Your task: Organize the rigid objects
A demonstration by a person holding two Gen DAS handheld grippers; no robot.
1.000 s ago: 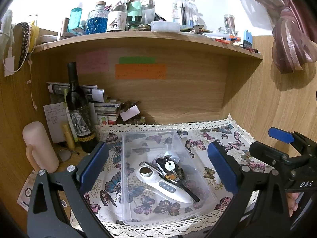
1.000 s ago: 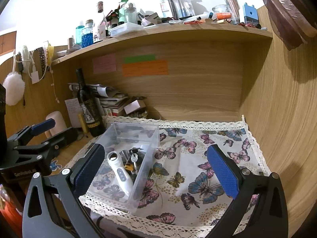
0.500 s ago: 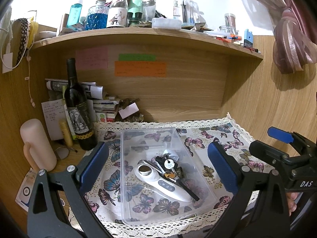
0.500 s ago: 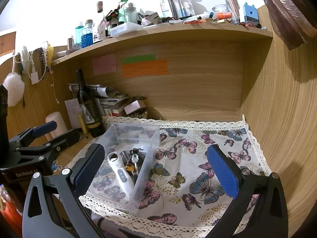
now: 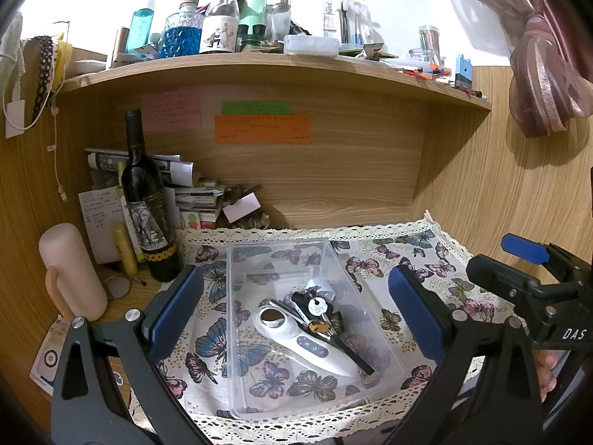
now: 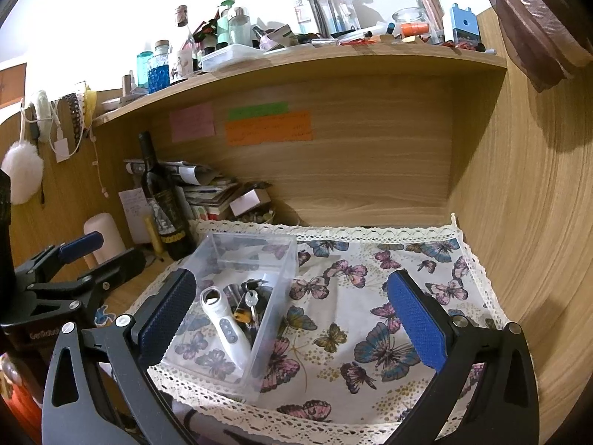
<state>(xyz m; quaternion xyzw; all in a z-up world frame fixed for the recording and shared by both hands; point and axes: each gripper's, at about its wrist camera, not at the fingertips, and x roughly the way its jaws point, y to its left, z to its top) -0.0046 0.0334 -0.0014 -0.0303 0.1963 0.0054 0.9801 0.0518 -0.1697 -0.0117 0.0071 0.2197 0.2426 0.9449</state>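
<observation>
A clear plastic box (image 5: 385,359) (image 6: 281,278) stands on the butterfly cloth (image 5: 426,256) (image 6: 370,285). In it lie a white handheld device (image 5: 300,337) (image 6: 226,326) and a bunch of keys (image 5: 318,307) (image 6: 248,304). My left gripper (image 5: 296,311) is open and empty, held above and in front of the box. My right gripper (image 6: 292,311) is open and empty, to the right of the box over the cloth. Each gripper shows at the edge of the other's view.
A dark wine bottle (image 5: 146,200) (image 6: 163,200), a pink cylinder (image 5: 70,270) and a stack of papers (image 5: 192,196) stand at the back left. A crowded shelf (image 5: 259,63) overhangs. Wooden walls close the back and right.
Both grippers have drifted slightly back and up; the box appears a little lower in the views. Nothing was grasped or released.
</observation>
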